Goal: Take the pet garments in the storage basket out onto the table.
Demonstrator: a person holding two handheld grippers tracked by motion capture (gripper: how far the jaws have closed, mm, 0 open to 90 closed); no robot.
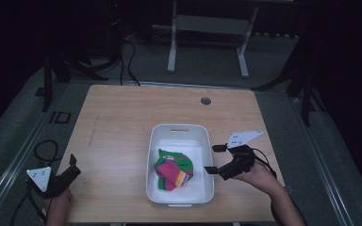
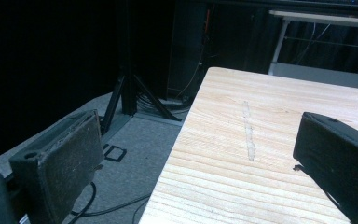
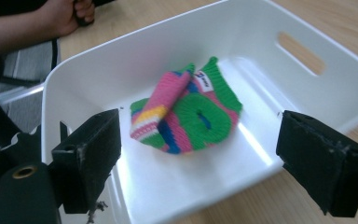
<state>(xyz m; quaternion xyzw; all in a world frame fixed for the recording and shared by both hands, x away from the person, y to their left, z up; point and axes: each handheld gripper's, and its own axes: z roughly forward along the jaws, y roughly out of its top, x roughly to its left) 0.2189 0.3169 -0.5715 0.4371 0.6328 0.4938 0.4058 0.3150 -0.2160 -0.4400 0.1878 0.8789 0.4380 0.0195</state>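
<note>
Left gripper (image 1: 71,165) held low at the table's (image 1: 122,117) near-left corner, jaws spread, empty, right gripper (image 1: 213,159) just beside the white bin's (image 1: 179,128) right rim, jaws wide apart, empty, colourful knitted sock (image 1: 173,170) lay inside the bin.

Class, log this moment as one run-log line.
left gripper: open, table edge | right gripper: open, beside white bin | knit item: in bin

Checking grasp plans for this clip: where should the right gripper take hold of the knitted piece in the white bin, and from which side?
Probably the raised pink fold on top of the knitted piece. It stands up as a ridge, clear of the white bin walls. Come from above with the right gripper, its open jaws straddling the fold; the bin walls block a side approach.
</note>
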